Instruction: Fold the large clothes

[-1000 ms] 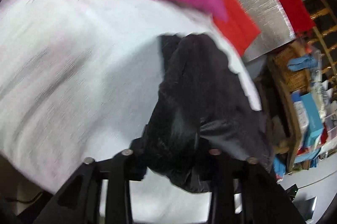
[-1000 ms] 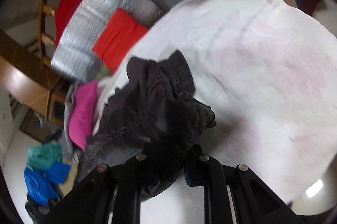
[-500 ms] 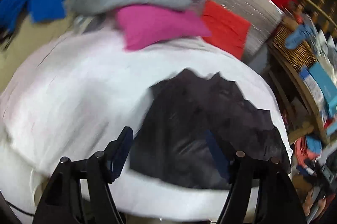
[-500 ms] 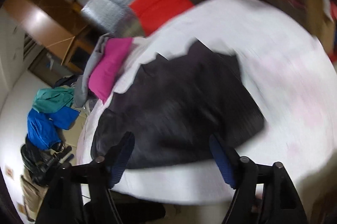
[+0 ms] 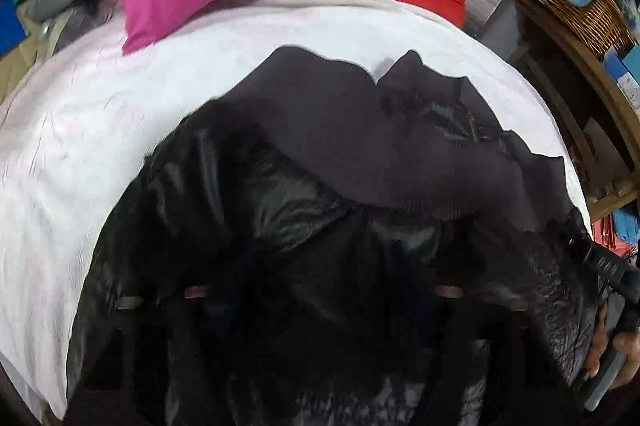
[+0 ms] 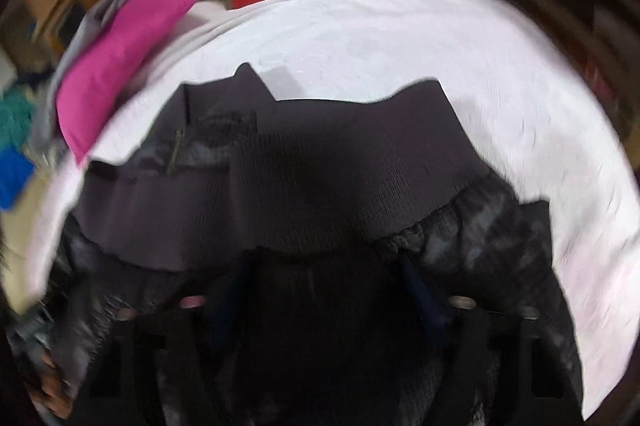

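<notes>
Hovering w/ both tongs, left & right, spread wide, over black jacket laid flat on white bed, likely before folding.

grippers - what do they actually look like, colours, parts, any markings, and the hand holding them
Both are black, angular frames, largely lost against the black jacket. The right gripper shows dark blue pads on its fingers and round silver bolt heads; the left gripper shows similar metallic and pinkish bolt heads. No markings or cables are legible. The person's bare right hand grips a grey-blue handle.
</notes>
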### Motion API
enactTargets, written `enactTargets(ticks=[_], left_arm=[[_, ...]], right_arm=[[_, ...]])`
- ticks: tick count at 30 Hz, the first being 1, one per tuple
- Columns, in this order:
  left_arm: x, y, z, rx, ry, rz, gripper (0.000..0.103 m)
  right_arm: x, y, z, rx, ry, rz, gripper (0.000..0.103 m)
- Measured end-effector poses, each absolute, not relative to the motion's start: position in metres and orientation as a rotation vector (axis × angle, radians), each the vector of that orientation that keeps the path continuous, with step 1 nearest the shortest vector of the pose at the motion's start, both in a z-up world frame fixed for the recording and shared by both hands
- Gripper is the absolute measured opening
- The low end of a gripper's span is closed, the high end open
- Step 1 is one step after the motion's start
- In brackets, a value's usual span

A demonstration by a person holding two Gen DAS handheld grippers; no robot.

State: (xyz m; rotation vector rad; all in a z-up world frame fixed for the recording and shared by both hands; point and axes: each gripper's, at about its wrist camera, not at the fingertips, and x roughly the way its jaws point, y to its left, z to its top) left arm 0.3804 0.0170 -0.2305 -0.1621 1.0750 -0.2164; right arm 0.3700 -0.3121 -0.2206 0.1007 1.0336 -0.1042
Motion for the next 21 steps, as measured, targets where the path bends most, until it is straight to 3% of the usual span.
enactTargets(ticks=[1,2,10,15,19,21], left_arm=[[0.385,0.017,-0.231,-0.187,1.08,-0.238,0.004],[0.39,0.018,-0.232,-0.234,1.088,-0.262,0.004],[0.402,0.012,-0.192,-0.215,0.89,-0.225,0.004],[0.42,0.017,-0.207,-0.186,0.925,-0.122,0.004],[0.43,0.028,-0.228,-0.255,1.039,-0.093,0.005],[0.431,0.03,-0.228,-0.25,1.03,-0.089,0.008]], right_arm=[[0.368,-0.308,-0.217,0.084,1.015,-0.107,0.025],[0.364,-0.305,-0.209,0.083,0.975,-0.105,0.019],[0.374,-0.315,-0.166,0.22,0.732,-0.06,0.018],[0.403,-0.345,-0.2,0.309,0.762,-0.124,0.018],[0.423,-0.367,-0.234,0.492,0.865,-0.084,0.034],[0.422,-0.369,-0.229,0.504,0.851,-0.064,0.05]])
